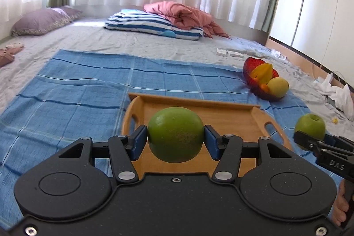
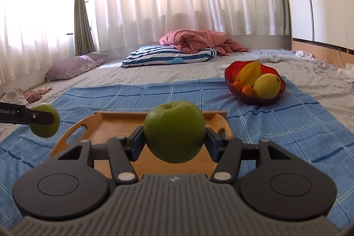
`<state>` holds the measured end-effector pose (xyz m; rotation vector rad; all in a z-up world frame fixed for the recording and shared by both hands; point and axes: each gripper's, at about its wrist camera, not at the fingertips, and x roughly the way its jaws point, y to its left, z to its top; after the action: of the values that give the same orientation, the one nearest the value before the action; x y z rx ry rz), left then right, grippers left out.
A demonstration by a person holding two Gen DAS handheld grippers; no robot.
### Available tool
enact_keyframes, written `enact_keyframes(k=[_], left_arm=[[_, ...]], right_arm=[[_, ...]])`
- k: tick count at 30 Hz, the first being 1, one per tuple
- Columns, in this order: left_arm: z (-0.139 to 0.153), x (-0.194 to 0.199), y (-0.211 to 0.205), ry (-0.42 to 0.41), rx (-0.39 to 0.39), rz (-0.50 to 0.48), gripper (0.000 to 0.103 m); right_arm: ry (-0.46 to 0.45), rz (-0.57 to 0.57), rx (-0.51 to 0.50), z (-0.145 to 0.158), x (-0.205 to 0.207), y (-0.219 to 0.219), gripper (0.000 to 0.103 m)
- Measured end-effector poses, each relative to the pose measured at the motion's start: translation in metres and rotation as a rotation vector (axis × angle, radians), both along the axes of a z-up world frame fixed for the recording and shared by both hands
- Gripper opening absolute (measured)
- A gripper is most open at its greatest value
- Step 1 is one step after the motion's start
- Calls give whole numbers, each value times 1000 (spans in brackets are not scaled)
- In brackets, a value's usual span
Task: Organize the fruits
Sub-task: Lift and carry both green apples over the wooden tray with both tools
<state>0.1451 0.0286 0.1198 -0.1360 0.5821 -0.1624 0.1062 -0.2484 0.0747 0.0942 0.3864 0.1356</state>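
With both claws loaded, I start from the left gripper (image 1: 176, 140): its blue pads pinch a green fruit (image 1: 176, 134), smooth and stemless from this side, maybe a lime or an apple, held clear above the wooden tray (image 1: 234, 116). My right gripper (image 2: 174, 139) is likewise clamped on a green apple (image 2: 174, 131), stem dimple up, also hanging over the tray, whose visible floor looks bare. Neither claw is spread; each has its fruit squarely between the jaws.

Outward from there, the tray sits on a blue checked cloth (image 2: 137, 92) laid over the bed. The red bowl (image 2: 232, 72), holding a starfruit (image 2: 249, 75), a yellow mango-like fruit (image 2: 266, 85) and small oranges (image 2: 246, 90), rests at the cloth's far right corner, well apart from the tray.

What matters next, as I judge it: the bowl lies ahead and to the right of both claws, and the right hand is nearer it. If the bowl is the target, I'd send the right apple first, keeping the left clear behind.
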Motion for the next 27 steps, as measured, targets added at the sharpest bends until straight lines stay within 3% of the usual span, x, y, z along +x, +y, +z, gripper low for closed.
enact_keyframes(k=[3, 8, 13, 27], left_arm=[[7, 24, 3, 39, -44, -10, 53], [7, 65, 1, 109, -39, 3, 53], [-9, 104, -6, 180, -20, 22, 53], [-47, 176, -18, 252, 47, 56, 53]], right_arm=[[26, 7, 4, 5, 21, -2, 61], [87, 20, 23, 7, 59, -8, 61], [159, 15, 24, 1, 97, -12, 61], [322, -41, 23, -32, 172, -16, 61]])
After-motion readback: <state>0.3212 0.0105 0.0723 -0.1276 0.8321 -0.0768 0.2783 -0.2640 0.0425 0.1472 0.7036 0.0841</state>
